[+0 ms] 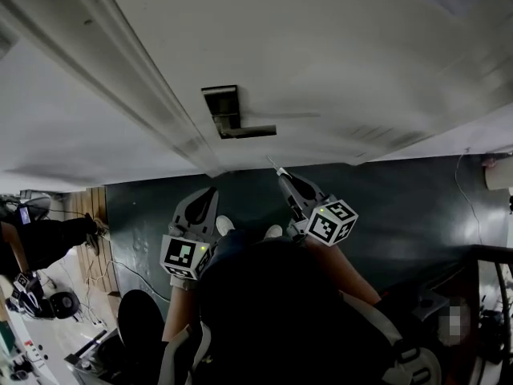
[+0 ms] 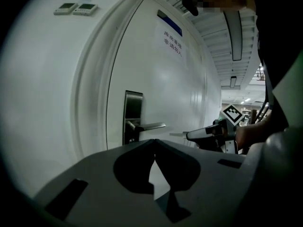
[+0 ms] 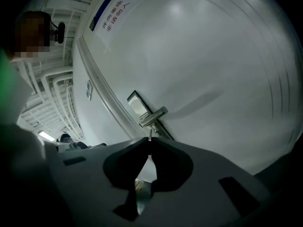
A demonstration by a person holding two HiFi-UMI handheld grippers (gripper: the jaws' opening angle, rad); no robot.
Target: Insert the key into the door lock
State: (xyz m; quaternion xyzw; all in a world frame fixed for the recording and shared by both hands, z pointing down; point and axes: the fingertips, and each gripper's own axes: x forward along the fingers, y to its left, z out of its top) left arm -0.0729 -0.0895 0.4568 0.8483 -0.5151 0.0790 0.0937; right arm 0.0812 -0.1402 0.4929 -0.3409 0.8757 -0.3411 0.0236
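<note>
The key (image 1: 275,166) is held in the right tool (image 1: 285,180), whose jaws are pressed together on it. Only the thin metal blade comes out past the jaw tips. In the right gripper view the point of the key (image 3: 150,135) stands just above the closed jaws and is directed to the lock plate (image 3: 138,103) and the handle (image 3: 154,117). The key does not touch the lock. In the left gripper view there is a clear gap between the key (image 2: 177,135) and the lock plate (image 2: 133,111), and the blade lies at about the same height as the handle (image 2: 150,126). I cannot make out the keyhole itself with certainty.

The lock plate (image 1: 220,103) is a dark metal rectangle near the edge of the white door (image 1: 345,62), and its lever handle (image 1: 249,131) points away from the door frame.

The left tool (image 1: 211,193) is beside the right one, further from the door. Its jaws are closed on each other and nothing is between them.

A paper sign (image 2: 173,42) is fixed high on the door, under a blue strip. Two small wall panels (image 2: 75,7) are on the wall beside the frame. Under the tools there is a dark floor (image 1: 401,207).
</note>
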